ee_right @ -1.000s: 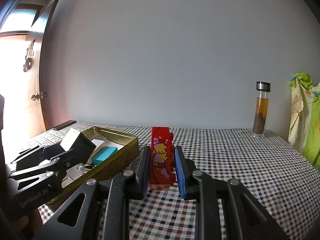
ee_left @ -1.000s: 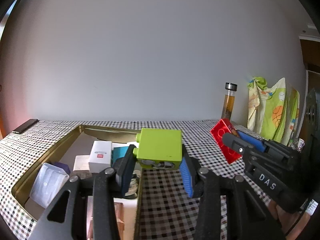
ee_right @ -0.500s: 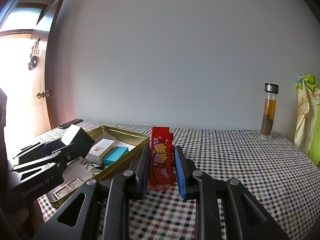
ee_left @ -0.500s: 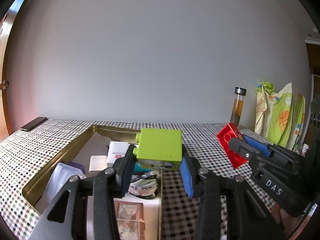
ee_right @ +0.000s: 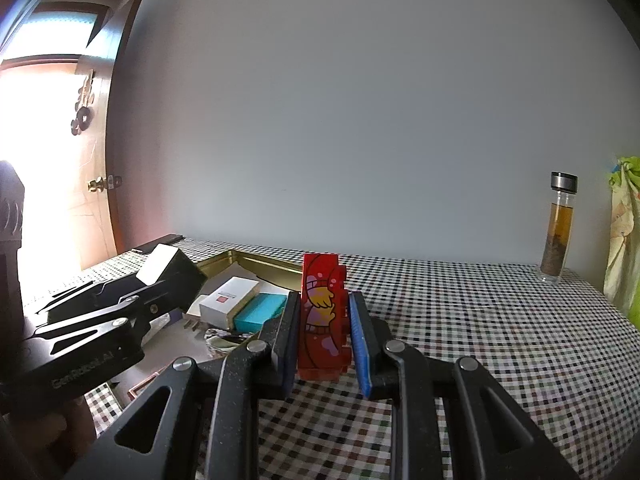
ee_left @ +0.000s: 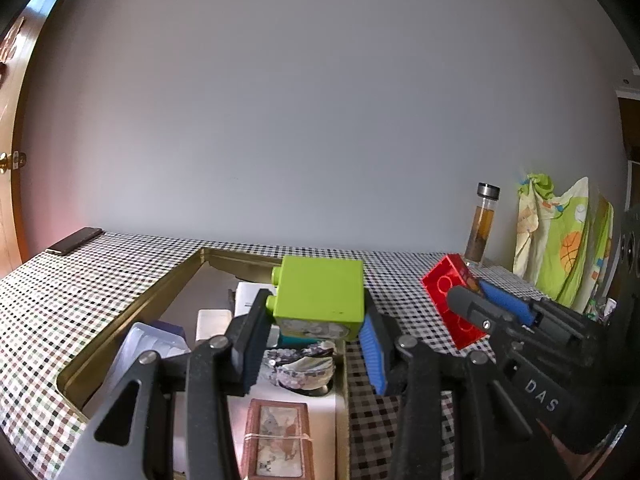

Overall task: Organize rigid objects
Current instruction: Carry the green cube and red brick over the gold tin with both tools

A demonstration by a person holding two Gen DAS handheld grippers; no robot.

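The left tool (ee_left: 316, 332) clenches a lime-green plastic studded block (ee_left: 322, 294) above the gold metal tray (ee_left: 120, 332); the right tool (ee_right: 325, 340) grips a red printed plastic brick (ee_right: 322, 316).

- my left gripper (ee_left: 316, 340) holds a block (ee_left: 322, 294) up over the tin tray's (ee_left: 120, 340) right side
- in tray: boxes (ee_left: 250, 300), a shell-like piece (ee_left: 302, 364) & a framed card (ee_left: 276, 436) nearest me
- my right gripper (ee_right: 324, 344), w/ a brick (ee_right: 322, 316) clamped upright, is right of the tray, over the table (ee_right: 480, 320)
- bottle (ee_right: 558, 228) far right, by the wall
- cloth (ee_left: 560, 240) right of bottle
- phone (ee_left: 74, 240) far left, behind tray
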